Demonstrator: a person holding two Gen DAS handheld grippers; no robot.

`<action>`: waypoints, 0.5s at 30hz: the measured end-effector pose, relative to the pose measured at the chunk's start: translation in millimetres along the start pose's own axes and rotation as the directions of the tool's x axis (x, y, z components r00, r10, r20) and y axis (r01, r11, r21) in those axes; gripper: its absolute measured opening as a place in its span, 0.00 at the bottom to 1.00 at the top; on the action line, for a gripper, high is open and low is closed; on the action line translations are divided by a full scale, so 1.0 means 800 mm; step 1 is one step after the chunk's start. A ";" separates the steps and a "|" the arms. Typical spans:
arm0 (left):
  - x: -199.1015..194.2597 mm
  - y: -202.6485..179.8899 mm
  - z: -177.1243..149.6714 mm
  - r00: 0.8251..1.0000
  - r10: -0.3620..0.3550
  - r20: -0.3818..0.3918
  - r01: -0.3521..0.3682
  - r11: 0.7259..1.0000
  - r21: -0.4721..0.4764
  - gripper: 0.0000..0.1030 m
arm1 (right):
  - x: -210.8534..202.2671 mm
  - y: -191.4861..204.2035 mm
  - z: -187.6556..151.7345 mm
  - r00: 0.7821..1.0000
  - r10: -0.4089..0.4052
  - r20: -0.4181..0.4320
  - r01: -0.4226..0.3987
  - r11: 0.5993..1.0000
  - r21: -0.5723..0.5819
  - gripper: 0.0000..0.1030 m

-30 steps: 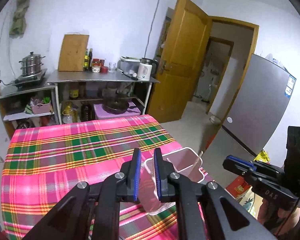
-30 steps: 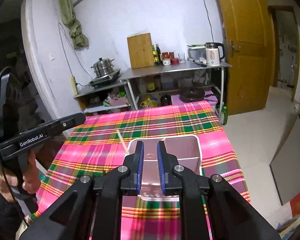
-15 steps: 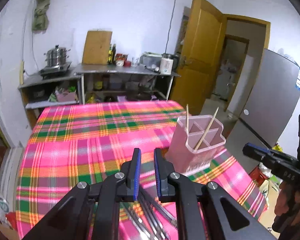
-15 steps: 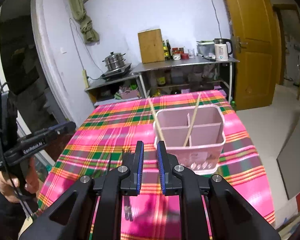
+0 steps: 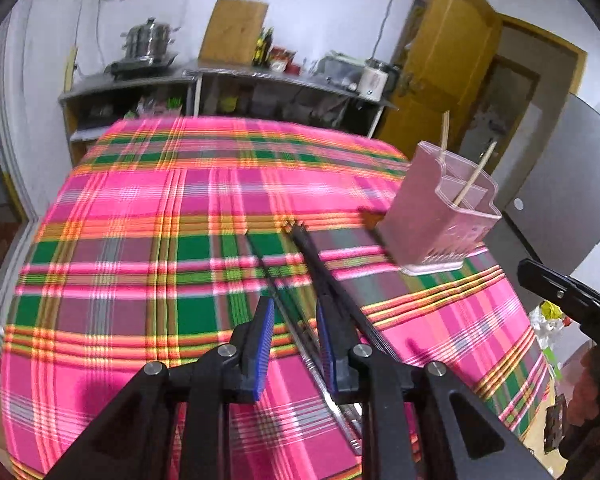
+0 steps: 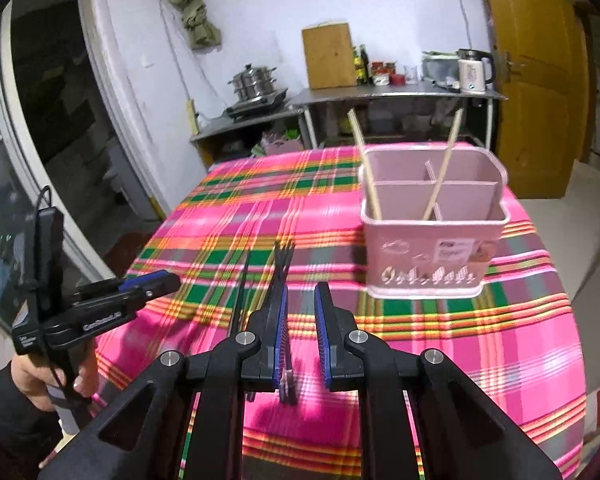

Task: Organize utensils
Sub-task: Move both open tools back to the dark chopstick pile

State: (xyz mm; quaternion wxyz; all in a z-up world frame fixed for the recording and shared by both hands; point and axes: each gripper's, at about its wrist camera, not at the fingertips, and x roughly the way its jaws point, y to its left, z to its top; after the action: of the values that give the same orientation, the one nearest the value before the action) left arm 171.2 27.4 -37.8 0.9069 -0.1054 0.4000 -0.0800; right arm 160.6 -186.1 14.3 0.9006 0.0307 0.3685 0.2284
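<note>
The dark utensils (image 6: pixel 281 264) lie in a loose bundle on the plaid counter (image 6: pixel 440 344), handles toward the person, so either claw can reach them lengthwise. Just to their right stands the pink holder (image 6: pixel 432 240), upright and divided, with two chopsticks (image 6: pixel 442 172) leaning in its compartments. The left claw (image 5: pixel 294 340) hangs released over the utensils, likely lining up a pick. The right claw (image 6: pixel 301 336) is also parted and empty, beside the bundle.
</note>
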 end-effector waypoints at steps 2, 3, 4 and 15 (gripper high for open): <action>0.011 0.005 -0.003 1.000 0.003 -0.016 -0.004 1.000 -0.015 0.21 | 0.014 0.002 -0.004 1.000 0.004 -0.022 -0.004 1.000 -0.008 0.14; 0.017 0.008 -0.004 1.000 0.006 -0.023 -0.006 1.000 -0.021 0.21 | 0.020 0.003 -0.005 1.000 0.004 -0.031 -0.005 1.000 -0.012 0.14; 0.022 0.010 -0.006 1.000 0.008 -0.030 -0.009 1.000 -0.027 0.21 | 0.027 0.004 -0.007 0.999 0.004 -0.041 -0.004 1.000 -0.016 0.14; 0.084 0.031 0.007 0.997 -0.005 -0.083 -0.002 0.997 -0.081 0.21 | 0.114 0.010 -0.019 0.987 0.016 -0.159 -0.024 0.998 -0.049 0.13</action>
State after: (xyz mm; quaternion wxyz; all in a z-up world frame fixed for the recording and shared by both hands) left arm 221.9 36.9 -88.2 0.8844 -0.1390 0.4403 -0.0685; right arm 204.1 -140.7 -54.3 0.8665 -0.0070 0.4328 0.2485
